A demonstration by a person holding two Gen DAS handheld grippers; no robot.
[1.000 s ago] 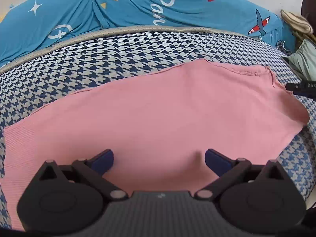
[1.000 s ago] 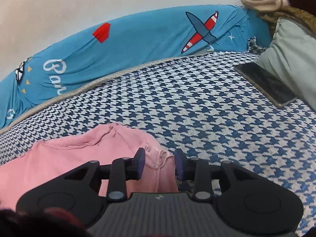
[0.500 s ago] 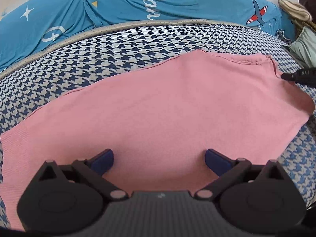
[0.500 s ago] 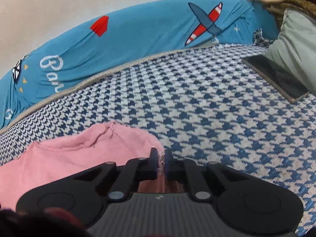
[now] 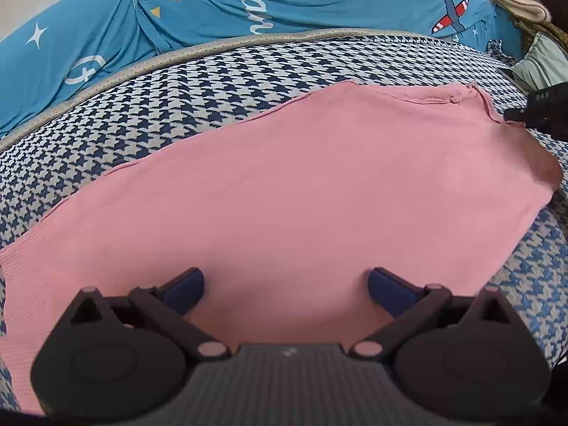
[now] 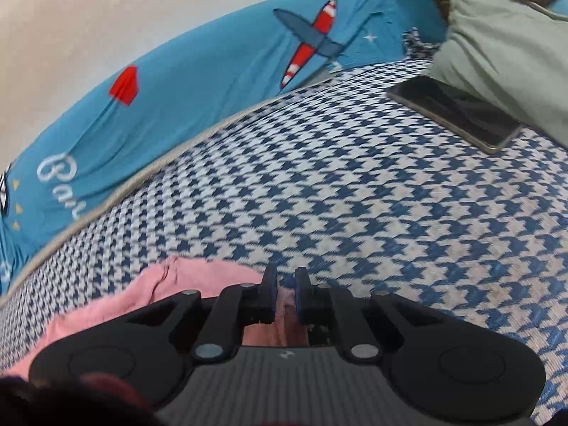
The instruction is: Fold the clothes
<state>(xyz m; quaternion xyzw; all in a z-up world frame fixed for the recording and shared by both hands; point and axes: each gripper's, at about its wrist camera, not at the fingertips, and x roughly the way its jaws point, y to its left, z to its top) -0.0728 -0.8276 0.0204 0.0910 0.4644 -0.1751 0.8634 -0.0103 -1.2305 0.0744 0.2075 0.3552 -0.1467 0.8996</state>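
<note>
The pink garment (image 5: 301,191) lies spread flat on the bed (image 5: 184,113), which has a blue-and-white houndstooth cover. Its near edge is hidden behind the body of the left claw (image 5: 285,289), and its ribbed hem on the left runs out of the left wrist view, so the full outline cannot be made out. Which kind of garment it is cannot be told. The left claw hangs over the near part of the cloth with its blue fingers (image 5: 184,285) spread wide apart and nothing between them.

In the right wrist view most of the garment is covered by the right claw (image 6: 284,293); only a bunched pink corner (image 6: 198,277) shows. That claw is pinched closed on this corner, a fold of pink cloth caught between its blue pads. From the left wrist view the same claw shows only as a dark tip (image 5: 532,113) at the garment's far right corner, cut off by the frame edge.

Beyond the garment the bed cover is bare up to a tan piped edge (image 5: 213,48), behind which a blue printed sheet (image 5: 213,3) rises. To the right a phone (image 6: 454,113) lies on the bed beside a pale green pillow (image 6: 504,56), well apart from the garment. The right wrist view is slightly blurred.
</note>
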